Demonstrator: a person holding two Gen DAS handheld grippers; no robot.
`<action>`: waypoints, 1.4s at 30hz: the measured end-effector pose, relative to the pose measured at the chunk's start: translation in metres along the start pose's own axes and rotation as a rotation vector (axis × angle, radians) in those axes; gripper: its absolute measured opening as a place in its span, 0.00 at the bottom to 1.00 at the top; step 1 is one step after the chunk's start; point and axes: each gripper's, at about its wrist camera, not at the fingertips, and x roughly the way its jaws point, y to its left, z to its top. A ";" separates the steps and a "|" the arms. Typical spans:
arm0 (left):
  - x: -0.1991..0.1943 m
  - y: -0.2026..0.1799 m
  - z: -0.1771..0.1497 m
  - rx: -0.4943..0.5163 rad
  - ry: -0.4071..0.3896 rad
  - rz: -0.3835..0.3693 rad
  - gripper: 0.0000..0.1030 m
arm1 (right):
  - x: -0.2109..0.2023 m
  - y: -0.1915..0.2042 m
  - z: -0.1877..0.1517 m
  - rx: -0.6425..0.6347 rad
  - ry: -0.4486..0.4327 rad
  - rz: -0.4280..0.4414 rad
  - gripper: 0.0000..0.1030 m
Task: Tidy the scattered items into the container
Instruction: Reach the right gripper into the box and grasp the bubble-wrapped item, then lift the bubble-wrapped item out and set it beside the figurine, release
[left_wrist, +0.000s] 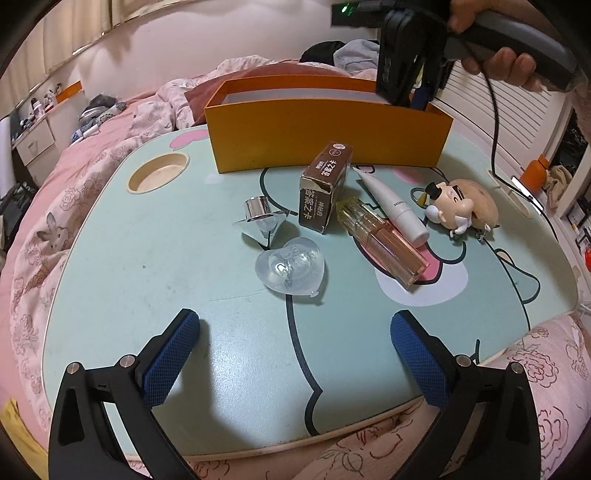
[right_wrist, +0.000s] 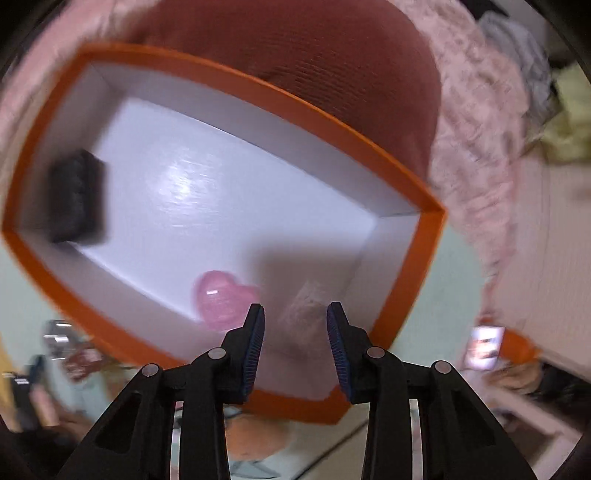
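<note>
An orange box (left_wrist: 325, 138) stands at the far side of the mint lap table (left_wrist: 147, 280). In front of it lie a clear heart-shaped piece (left_wrist: 291, 269), a silver-capped clear piece (left_wrist: 260, 216), a brown carton (left_wrist: 325, 186), a pink perfume bottle (left_wrist: 384, 242), a white tube (left_wrist: 393, 205) and a cartoon figure (left_wrist: 460, 208). My left gripper (left_wrist: 295, 354) is open and empty, low over the near table. My right gripper (right_wrist: 295, 347) is open and empty above the box's (right_wrist: 424, 258) right end. Inside the box lie a pink heart (right_wrist: 225, 301), a pale object (right_wrist: 306, 310) and a black item (right_wrist: 77, 197).
The table rests on a pink floral bedspread (left_wrist: 55, 206). A round cup recess (left_wrist: 159, 172) sits at the table's far left. A cable (left_wrist: 493, 122) hangs from the right gripper's handle. A phone (right_wrist: 485, 347) lies at the table's right edge.
</note>
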 end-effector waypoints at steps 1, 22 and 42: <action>0.000 0.000 0.000 -0.001 0.000 0.001 1.00 | 0.001 -0.001 0.002 0.012 0.014 0.011 0.34; 0.004 0.000 0.002 0.000 -0.001 0.012 1.00 | -0.015 -0.013 0.006 0.021 -0.093 0.001 0.21; 0.006 0.000 0.003 -0.001 0.001 0.030 1.00 | -0.064 0.012 -0.189 0.123 -0.712 0.359 0.30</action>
